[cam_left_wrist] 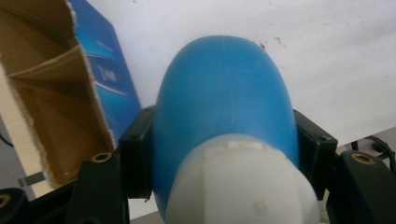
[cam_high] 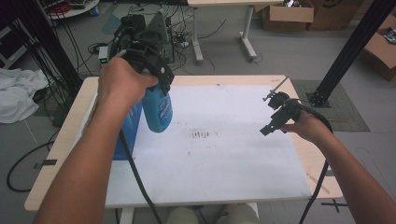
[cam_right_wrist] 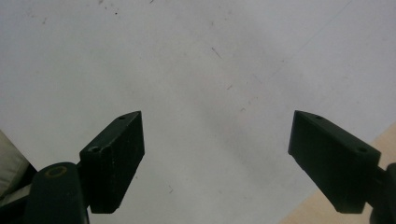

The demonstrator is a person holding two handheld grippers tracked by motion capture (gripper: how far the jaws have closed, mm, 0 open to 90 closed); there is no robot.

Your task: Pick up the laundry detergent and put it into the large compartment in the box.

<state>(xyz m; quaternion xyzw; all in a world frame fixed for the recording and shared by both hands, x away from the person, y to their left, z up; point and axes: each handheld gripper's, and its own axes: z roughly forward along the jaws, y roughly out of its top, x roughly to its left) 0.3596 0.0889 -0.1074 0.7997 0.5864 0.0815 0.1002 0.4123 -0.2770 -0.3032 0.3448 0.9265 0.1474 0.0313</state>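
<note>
lifting stage: the left gripper (cam_high: 154, 77) is clamped on a blue bottle (cam_high: 157, 109), its pads pressing the sides just below the white cap (cam_left_wrist: 240, 182), and the bottle hangs clear of the white mat (cam_high: 224, 154), base down. in the left gripper view the bottle fills the gap between the jaws and runs away toward 12 o'clock, cap nearest the camera. the open blue box (cam_high: 128, 130) stands at the mat's left edge, at about 7 o'clock of the bottle and just beside it; its cardboard inside (cam_left_wrist: 51, 102) is open to that view and looks empty, so the bottle has probably come out of it. the right gripper (cam_high: 275, 119) hovers low over the mat's right side, at 3 o'clock of the bottle and well apart from it, jaws wide with nothing between them. next, as a judgement: carry the bottle toward mid-mat, at 4 o'clock of its present place, and set it upright, or bring the free gripper to it. the grip sits high near the cap, so the body may swing or slip.
</note>
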